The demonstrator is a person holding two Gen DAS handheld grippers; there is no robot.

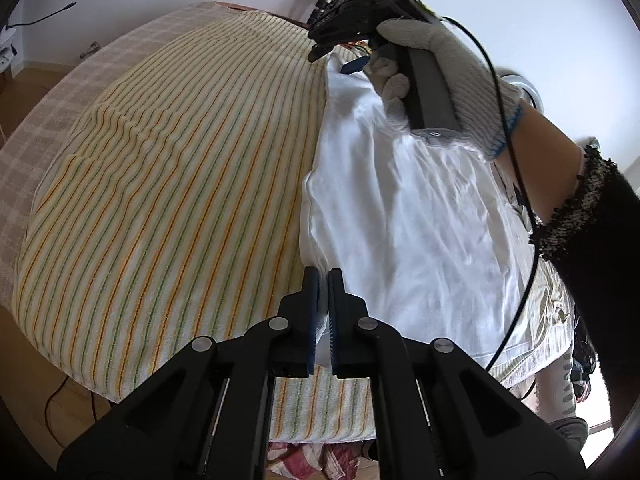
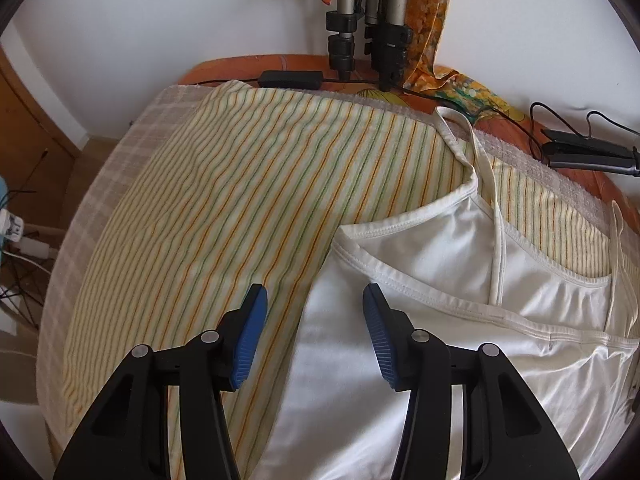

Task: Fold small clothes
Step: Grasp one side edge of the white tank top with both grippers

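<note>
The left gripper was clamped on the near edge of the white camisole, a sliver of cloth showing between its pads. The right gripper hung with its jaws wide apart over the top's left edge near the neckline, gripping nothing. The camisole lay spread on the striped towel, straps loose, apparently unfolded as far as could be seen, so the folding looked barely begun.
</note>
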